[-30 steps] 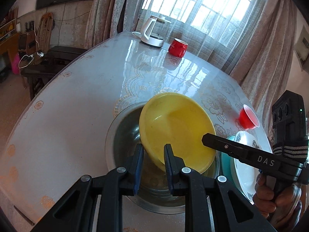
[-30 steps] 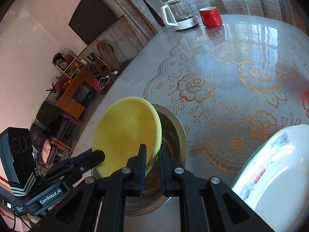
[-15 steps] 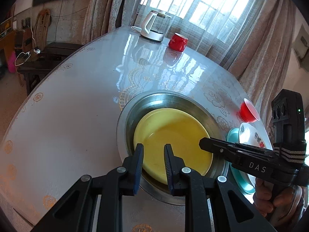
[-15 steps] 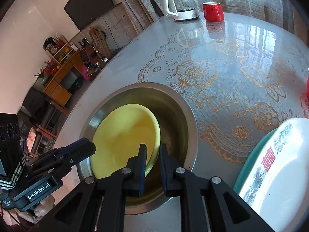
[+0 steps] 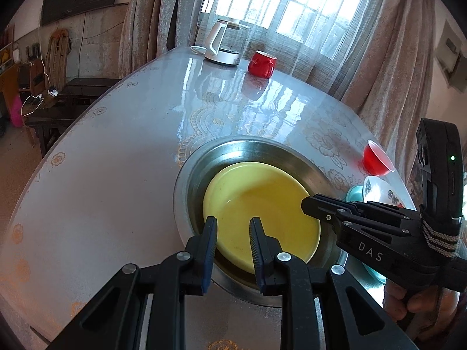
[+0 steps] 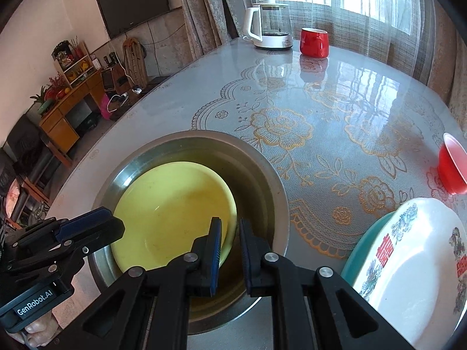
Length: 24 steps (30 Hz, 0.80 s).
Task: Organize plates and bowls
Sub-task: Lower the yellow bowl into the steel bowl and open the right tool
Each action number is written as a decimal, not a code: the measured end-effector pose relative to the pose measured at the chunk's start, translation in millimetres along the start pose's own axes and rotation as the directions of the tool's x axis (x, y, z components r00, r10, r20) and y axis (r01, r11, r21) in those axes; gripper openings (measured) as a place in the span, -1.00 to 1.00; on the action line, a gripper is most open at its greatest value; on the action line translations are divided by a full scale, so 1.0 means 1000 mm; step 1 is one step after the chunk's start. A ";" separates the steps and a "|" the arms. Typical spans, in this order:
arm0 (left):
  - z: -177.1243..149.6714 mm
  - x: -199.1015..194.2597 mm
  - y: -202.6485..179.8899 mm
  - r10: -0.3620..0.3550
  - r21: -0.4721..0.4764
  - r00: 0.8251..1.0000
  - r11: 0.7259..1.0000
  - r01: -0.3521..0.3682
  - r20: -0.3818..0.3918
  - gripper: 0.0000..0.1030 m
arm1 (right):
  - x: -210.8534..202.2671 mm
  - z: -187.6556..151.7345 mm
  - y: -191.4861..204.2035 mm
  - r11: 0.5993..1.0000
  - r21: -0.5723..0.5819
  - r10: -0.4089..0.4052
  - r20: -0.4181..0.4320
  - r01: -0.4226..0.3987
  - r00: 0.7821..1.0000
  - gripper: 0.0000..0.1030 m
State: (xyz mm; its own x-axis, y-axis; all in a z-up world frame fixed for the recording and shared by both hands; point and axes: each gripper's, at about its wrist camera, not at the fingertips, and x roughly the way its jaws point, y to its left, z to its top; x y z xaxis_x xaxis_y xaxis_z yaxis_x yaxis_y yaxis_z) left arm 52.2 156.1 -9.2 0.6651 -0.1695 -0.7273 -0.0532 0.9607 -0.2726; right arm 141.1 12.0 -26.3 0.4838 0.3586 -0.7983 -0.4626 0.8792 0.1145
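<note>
A yellow bowl (image 5: 256, 204) (image 6: 169, 204) lies flat inside a round steel basin (image 5: 181, 180) (image 6: 271, 180) on the table. My left gripper (image 5: 233, 224) (image 6: 116, 227) straddles the bowl's near rim. Its jaws are opening, and the pads stand slightly off the rim. My right gripper (image 6: 230, 224) (image 5: 305, 204) is shut on the bowl's right-hand rim, with the edge pinched between its pads. To the right, a white patterned plate (image 6: 423, 262) (image 5: 376, 186) rests on a teal plate (image 6: 359, 250) (image 5: 354, 194).
A small red cup (image 5: 376, 160) (image 6: 452, 169) stands past the plates near the table's right edge. A red mug (image 5: 261, 64) (image 6: 313, 42) and a glass kettle (image 5: 221, 43) (image 6: 270, 26) stand at the far edge by the curtained window. A person's hand holds each gripper.
The yellow bowl was tilted up on its edge above the basin and now lies flat inside it. Both grippers came down with it. The left jaws have spread slightly.
</note>
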 end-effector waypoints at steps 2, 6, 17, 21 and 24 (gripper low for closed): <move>0.000 -0.001 -0.001 0.013 0.013 1.000 1.000 -0.014 0.010 -0.54 | -0.001 -0.001 0.003 1.000 -0.015 -0.013 0.011 0.013 1.000 -0.75; 0.000 -0.006 0.003 0.013 0.006 0.999 1.000 -0.013 0.035 -0.46 | -0.007 -0.001 0.006 1.000 -0.020 -0.002 0.037 0.002 0.999 -0.58; 0.003 -0.014 0.014 0.016 -0.031 0.998 0.999 -0.014 0.067 -0.42 | -0.021 -0.003 0.022 0.995 -0.080 -0.054 0.098 0.062 0.994 -0.43; 0.003 -0.015 0.018 0.023 -0.044 0.997 0.999 -0.020 0.071 -0.42 | -0.026 -0.004 0.026 0.991 -0.099 -0.076 0.122 0.088 0.990 -0.40; 0.003 -0.017 0.020 0.028 -0.046 0.997 0.999 -0.024 0.078 -0.42 | -0.027 -0.005 0.027 0.990 -0.102 -0.087 0.131 0.101 0.988 -0.40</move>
State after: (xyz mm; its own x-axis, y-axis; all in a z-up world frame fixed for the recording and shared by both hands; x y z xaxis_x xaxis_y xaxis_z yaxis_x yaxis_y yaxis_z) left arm 42.2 178.6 0.0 0.7191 -0.1254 -0.6835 -0.1033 0.9534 -0.2836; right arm 112.2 24.7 -4.5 0.6153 0.3186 -0.7210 -0.4846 0.8743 -0.0272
